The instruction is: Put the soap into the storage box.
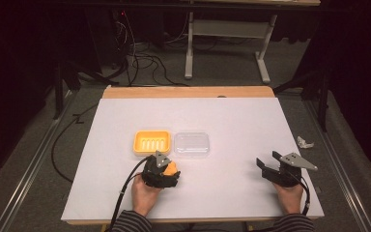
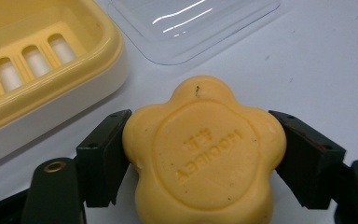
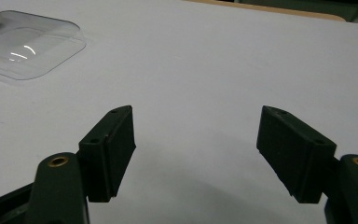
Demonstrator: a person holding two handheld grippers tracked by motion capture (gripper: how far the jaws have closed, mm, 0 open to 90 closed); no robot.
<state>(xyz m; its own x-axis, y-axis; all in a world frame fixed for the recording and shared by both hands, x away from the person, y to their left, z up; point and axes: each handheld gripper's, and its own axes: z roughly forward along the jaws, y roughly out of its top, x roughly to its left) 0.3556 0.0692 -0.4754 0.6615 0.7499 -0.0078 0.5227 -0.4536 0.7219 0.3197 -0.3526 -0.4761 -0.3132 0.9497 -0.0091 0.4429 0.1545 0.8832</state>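
1. The white tabletop (image 1: 222, 121) carries everything within reach, so both hands can work low and close.
2. The yellow soap dish (image 1: 151, 142) sits just ahead of the left tongs (image 1: 170, 170), its slotted tray open and ready to receive the soap.
3. The clear lid (image 1: 192, 143) lies flat beside the dish, likely set aside for closing later.
4. The right tongs (image 1: 266, 166) rest well apart from these things, jaws spread and empty, seemingly waiting.
5. The flower-shaped soap (image 2: 204, 151) is clamped between the left tongs' jaws, gripped across its flanks, just short of the dish.
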